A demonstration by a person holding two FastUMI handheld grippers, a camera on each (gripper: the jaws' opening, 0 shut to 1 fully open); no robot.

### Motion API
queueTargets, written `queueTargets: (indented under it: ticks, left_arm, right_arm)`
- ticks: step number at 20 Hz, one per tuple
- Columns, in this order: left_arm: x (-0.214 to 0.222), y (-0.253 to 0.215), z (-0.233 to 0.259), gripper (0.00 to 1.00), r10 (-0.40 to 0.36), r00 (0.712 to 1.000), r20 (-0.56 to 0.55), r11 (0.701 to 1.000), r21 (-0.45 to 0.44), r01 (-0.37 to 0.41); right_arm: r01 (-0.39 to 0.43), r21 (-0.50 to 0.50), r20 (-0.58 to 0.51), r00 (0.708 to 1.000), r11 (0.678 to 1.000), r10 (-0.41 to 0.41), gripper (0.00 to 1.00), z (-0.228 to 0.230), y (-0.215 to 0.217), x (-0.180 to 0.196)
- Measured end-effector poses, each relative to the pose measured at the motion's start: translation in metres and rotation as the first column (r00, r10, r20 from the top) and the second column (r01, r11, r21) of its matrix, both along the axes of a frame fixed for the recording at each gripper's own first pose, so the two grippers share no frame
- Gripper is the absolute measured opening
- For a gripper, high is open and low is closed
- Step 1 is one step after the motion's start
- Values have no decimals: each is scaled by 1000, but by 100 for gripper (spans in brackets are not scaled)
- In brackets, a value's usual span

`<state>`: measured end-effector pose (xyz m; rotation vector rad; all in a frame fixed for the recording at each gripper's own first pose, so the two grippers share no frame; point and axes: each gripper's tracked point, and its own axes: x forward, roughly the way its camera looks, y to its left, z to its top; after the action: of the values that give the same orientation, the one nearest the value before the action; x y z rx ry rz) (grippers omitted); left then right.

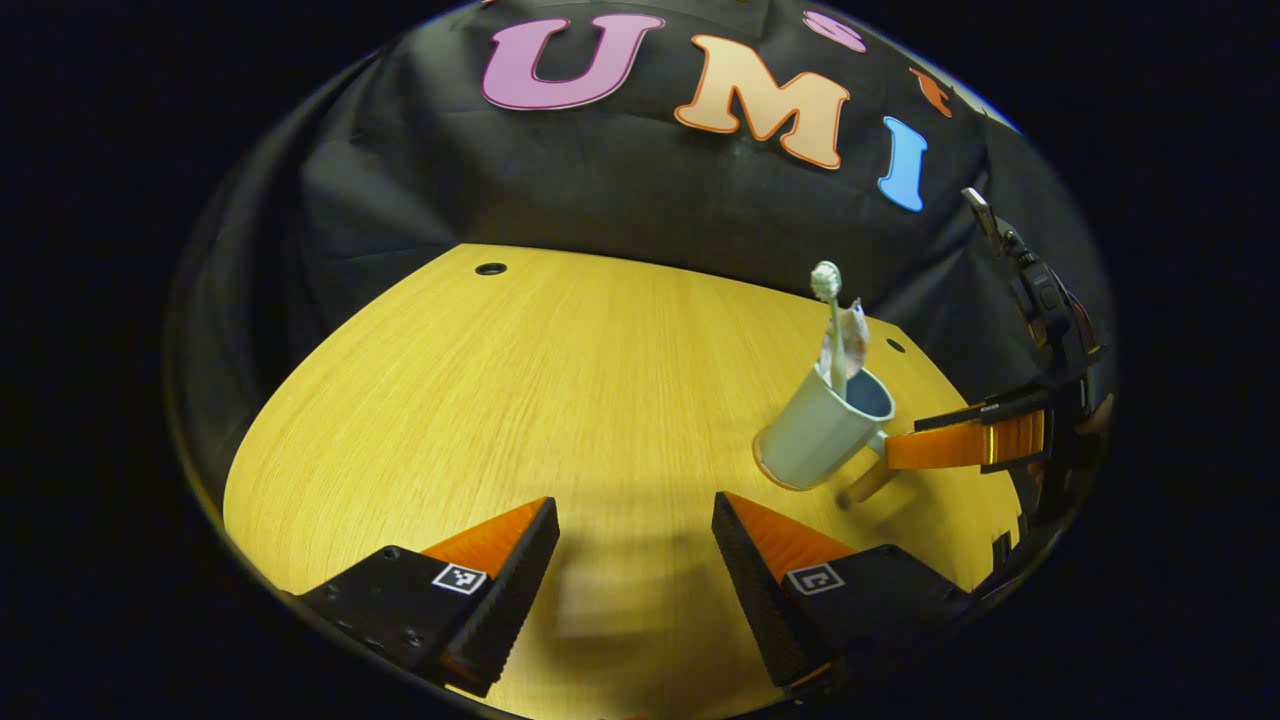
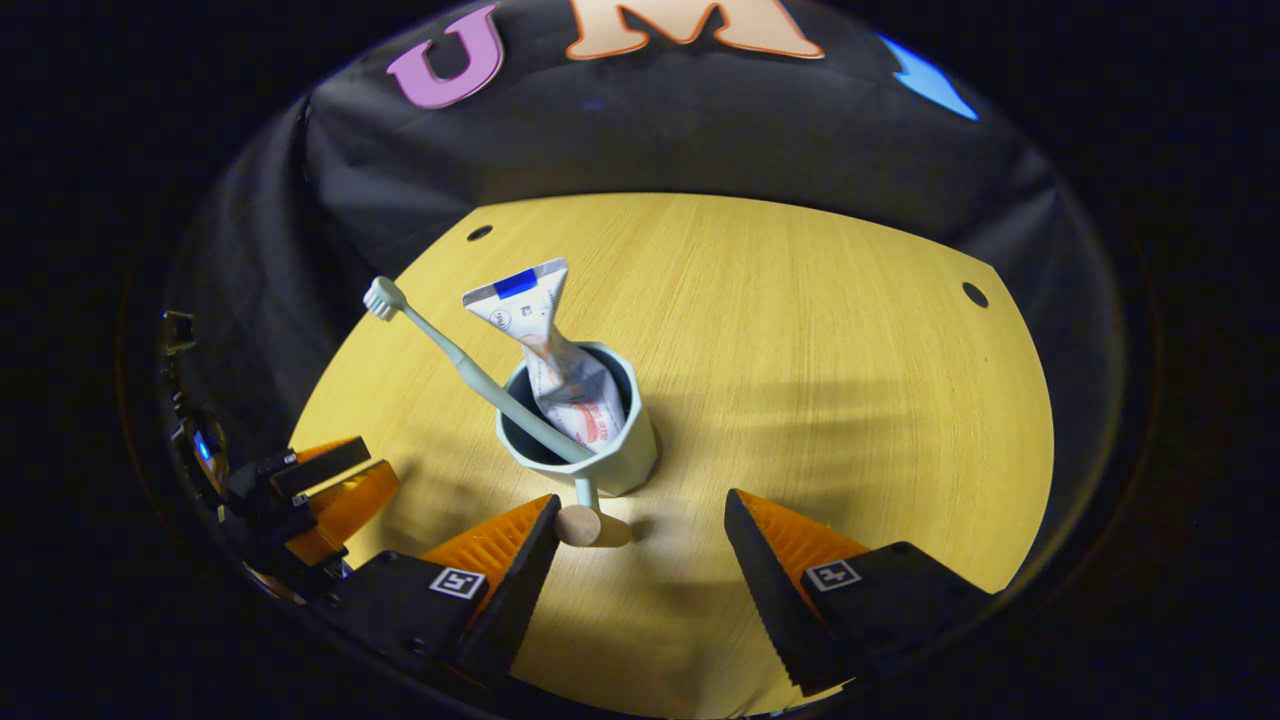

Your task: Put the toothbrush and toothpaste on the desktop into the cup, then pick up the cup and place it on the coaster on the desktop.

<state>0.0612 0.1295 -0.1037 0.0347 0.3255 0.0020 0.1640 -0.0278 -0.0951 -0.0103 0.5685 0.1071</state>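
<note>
The left tool (image 1: 635,545) hung wide open and empty over the bench (image 1: 520,400). Rightward, the cup (image 2: 585,440) held toothbrush (image 2: 455,365) and toothpaste (image 2: 555,355). The right tool (image 2: 640,560) gaped around its wooden-tipped handle (image 2: 590,522) (a careless closure might tip everything).

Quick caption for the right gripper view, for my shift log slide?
Right gripper open before the cup holding toothbrush and toothpaste, its wooden handle beside one finger.
</note>
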Motion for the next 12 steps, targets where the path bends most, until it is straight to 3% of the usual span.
queueTargets:
  ticks: [2, 6, 8, 9, 11, 12]
  left_arm:
    - [-4, -16, 0, 92, -9, 1000, -16, 1000, 1, 9]
    - [-8, -45, 15, 93, -6, 1000, 7, 1000, 20, 6]
    - [-10, -57, 22, 92, -5, 1000, 18, 1000, 16, 5]
    - [-11, -63, 25, 92, -5, 1000, 25, 1000, 15, 4]
    - [-14, -71, 26, 93, -5, 1000, 23, 1000, 22, 4]
    - [-15, -75, 28, 93, -5, 1000, 26, 1000, 30, 4]
  right_arm:
    - [11, 35, 49, 999, 999, -12, 100, 6, -7, -11]
    - [35, -64, 139, 990, 997, -26, 99, 19, -46, -36]
    - [44, -39, 156, 987, 998, -37, 95, 22, -58, -47]
    - [55, -25, 167, 985, 998, -50, 99, 23, -65, -51]
    - [77, 1, 181, 981, 997, -76, 95, 26, -81, -61]
    - [84, 14, 193, 977, 996, -85, 99, 28, -87, -65]
